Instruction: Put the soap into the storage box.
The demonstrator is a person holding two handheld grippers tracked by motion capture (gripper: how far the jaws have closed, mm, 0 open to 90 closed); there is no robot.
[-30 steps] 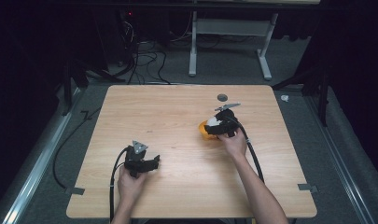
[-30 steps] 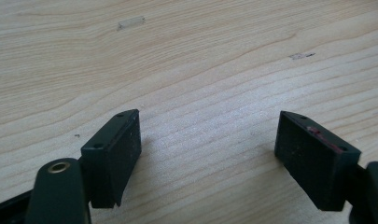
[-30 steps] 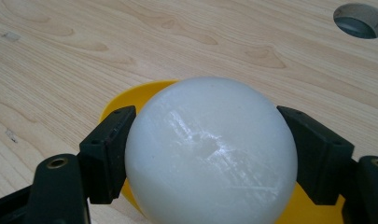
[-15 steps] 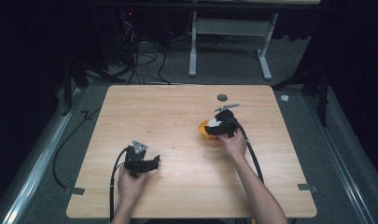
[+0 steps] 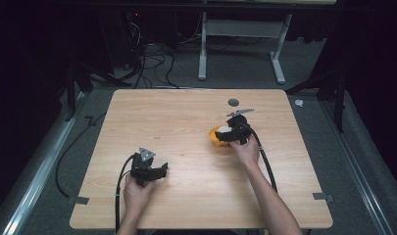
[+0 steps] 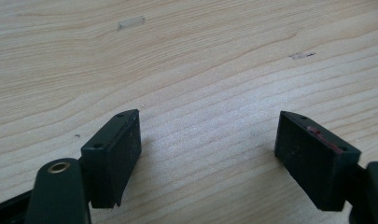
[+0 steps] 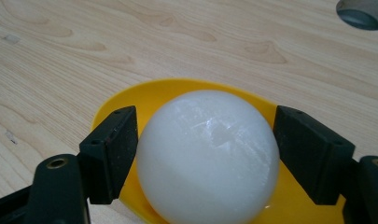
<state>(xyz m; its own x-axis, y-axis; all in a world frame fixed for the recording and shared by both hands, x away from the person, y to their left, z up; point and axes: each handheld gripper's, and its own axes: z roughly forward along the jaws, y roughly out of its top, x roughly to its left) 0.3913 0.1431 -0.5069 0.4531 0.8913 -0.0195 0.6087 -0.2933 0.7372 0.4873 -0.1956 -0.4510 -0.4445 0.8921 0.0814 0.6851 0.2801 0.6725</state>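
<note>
A white ball [image 7: 207, 158] sits in a shallow yellow bowl [image 7: 144, 98] on the wooden table [image 5: 186, 117]. My right gripper [image 7: 205, 140] stands open around the ball, one jaw close on each side; whether they touch it I cannot tell. From above, the right gripper [image 5: 226, 135] lies over the bowl [image 5: 214, 138] right of centre, with the ball [image 5: 224, 129] at its tips. Near the table's front left, my left gripper [image 5: 161, 171] rests low and open. Bare wood lies between its jaws in the left gripper view [image 6: 207, 140].
A round grey hole [image 5: 234, 102] is set in the table behind the bowl, also at the top right of the right gripper view [image 7: 362, 12]. Cables trail from both grippers toward the front edge. Dark floor, table legs and wires lie beyond the far edge.
</note>
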